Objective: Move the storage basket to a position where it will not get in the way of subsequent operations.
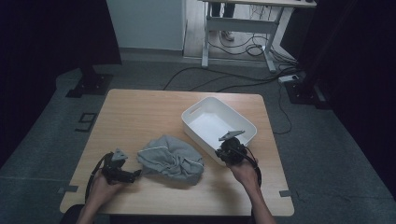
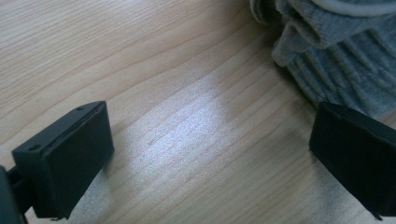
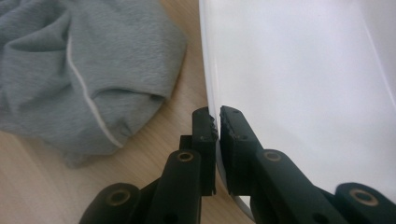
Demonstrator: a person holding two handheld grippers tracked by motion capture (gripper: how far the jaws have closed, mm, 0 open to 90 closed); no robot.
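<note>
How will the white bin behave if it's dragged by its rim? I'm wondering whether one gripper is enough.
The white bin looks like stiff, thin plastic and sits empty, so it is probably light and slides easily on the smooth wooden table. The right gripper pinches one corner of the rim, so the bin may pivot or tilt rather than travel straight.

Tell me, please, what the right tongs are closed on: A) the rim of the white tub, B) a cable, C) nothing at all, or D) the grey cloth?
A: in the right gripper view the right tongs pinch the thin wall of the white tub, one jaw outside and one inside, while the grey cloth lies apart on the table.
</note>
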